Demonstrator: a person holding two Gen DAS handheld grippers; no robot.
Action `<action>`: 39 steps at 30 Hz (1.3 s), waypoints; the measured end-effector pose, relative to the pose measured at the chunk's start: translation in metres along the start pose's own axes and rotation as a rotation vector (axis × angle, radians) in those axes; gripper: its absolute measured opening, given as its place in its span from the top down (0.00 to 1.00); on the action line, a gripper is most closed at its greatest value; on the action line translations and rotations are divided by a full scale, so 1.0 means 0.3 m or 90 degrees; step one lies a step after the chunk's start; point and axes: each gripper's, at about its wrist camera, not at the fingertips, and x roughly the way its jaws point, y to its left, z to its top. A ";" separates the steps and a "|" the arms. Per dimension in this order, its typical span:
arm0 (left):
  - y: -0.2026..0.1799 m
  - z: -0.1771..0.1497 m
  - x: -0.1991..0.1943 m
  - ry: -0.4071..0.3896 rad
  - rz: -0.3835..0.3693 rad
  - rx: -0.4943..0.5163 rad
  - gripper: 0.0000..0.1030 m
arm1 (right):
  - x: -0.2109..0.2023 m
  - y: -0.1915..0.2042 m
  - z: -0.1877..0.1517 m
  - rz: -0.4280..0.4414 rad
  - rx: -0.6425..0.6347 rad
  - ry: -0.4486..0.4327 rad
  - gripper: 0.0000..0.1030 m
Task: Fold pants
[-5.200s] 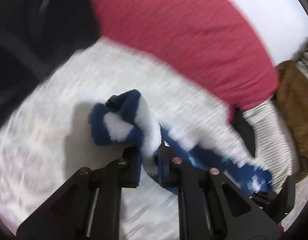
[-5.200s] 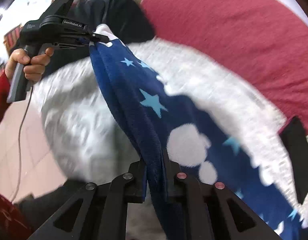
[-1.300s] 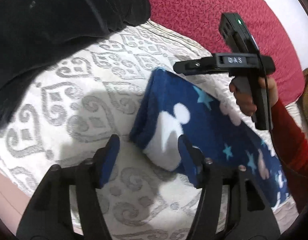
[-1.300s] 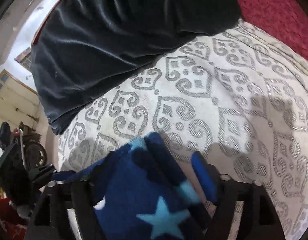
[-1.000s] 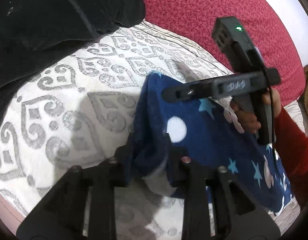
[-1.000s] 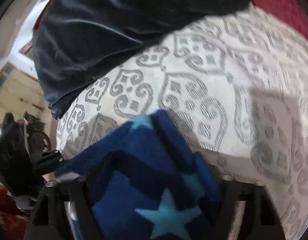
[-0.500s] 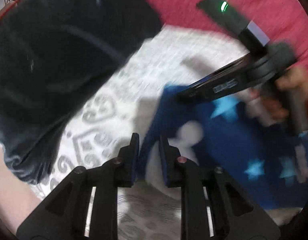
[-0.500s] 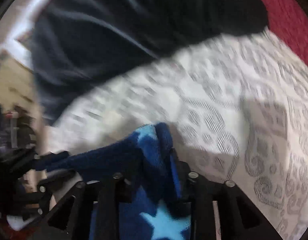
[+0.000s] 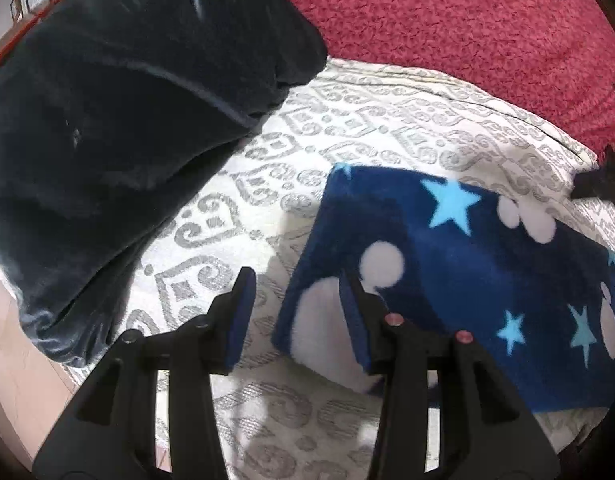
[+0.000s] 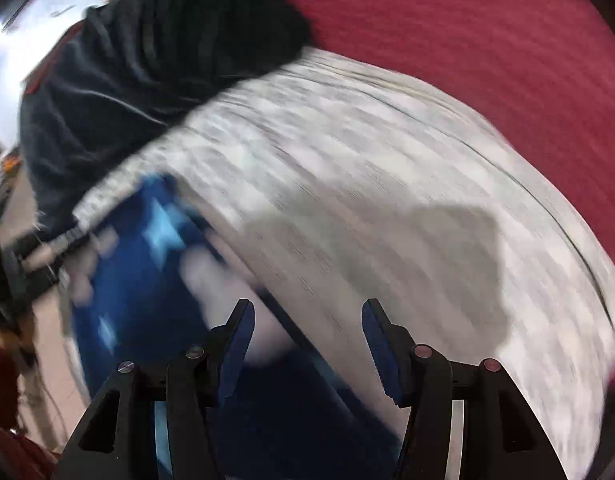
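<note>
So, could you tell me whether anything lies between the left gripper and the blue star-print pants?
Nothing visible does. The left gripper, jaws opening, hovers right at the near corner of the folded pants on the patterned cover; the dark garment lies off to the side.

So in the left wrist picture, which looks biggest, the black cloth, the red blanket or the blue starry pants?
1. black cloth, though it lies nearest the camera's edge
2. red blanket
3. blue starry pants, close behind
</note>
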 end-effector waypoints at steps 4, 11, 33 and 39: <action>-0.016 0.021 -0.051 -0.020 0.005 0.000 0.55 | -0.172 -0.199 -0.298 -0.072 0.148 -0.021 0.45; -0.220 0.098 -0.138 -0.049 -0.116 0.100 0.55 | -0.367 -0.372 -0.670 -0.151 0.299 -0.031 0.45; -1.337 0.043 0.013 0.108 -0.534 0.628 0.59 | -0.265 -0.569 -0.735 -0.043 0.167 0.034 0.54; -1.368 0.026 -0.017 0.094 -0.570 0.669 0.93 | -0.334 -0.545 -0.750 -0.012 0.177 -0.040 0.96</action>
